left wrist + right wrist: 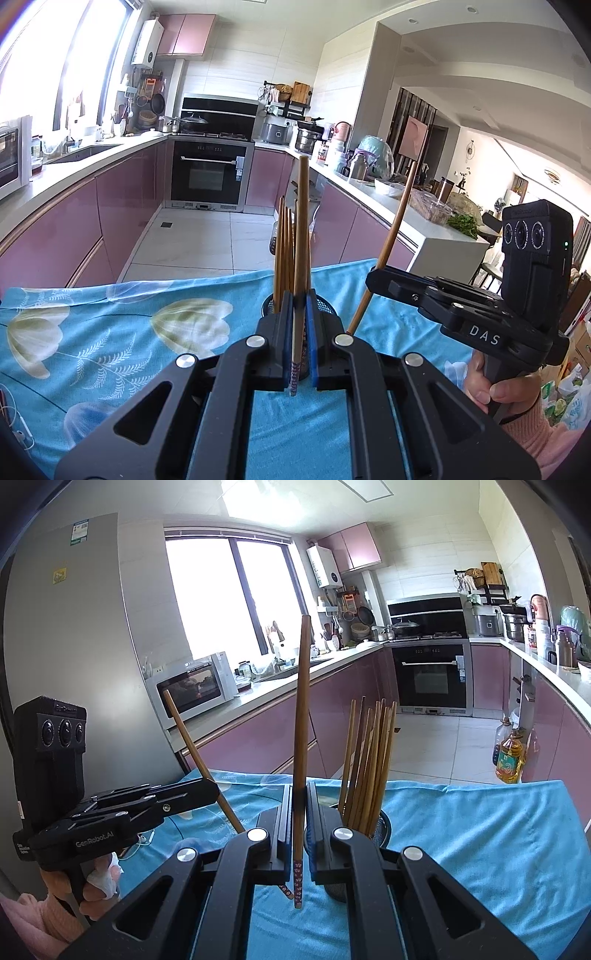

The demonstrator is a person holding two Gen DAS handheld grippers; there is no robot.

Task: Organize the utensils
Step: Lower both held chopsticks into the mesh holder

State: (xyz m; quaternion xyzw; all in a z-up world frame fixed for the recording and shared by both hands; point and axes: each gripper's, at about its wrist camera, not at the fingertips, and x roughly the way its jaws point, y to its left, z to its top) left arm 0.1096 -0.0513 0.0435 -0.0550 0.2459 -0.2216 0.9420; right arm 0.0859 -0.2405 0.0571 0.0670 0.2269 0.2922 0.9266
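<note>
My left gripper [300,301] is shut on a brown chopstick [303,221] that stands upright, thick end up, over the blue floral cloth [110,332]. Just behind it stands a dark mesh holder [327,308] with several chopsticks [284,243] in it. My right gripper [299,794] is shut on another upright chopstick [303,701]. The holder [384,827] and its chopsticks [369,760] stand just right of that gripper. Each gripper shows in the other view, the right [373,280] and the left [212,790], each holding its tilted chopstick.
The cloth covers a table at the near end of a kitchen with pink cabinets. Its far edge [221,277] drops to the tiled floor. An oil bottle [509,757] stands on the floor. A white earphone cable [18,424] lies at the cloth's left edge.
</note>
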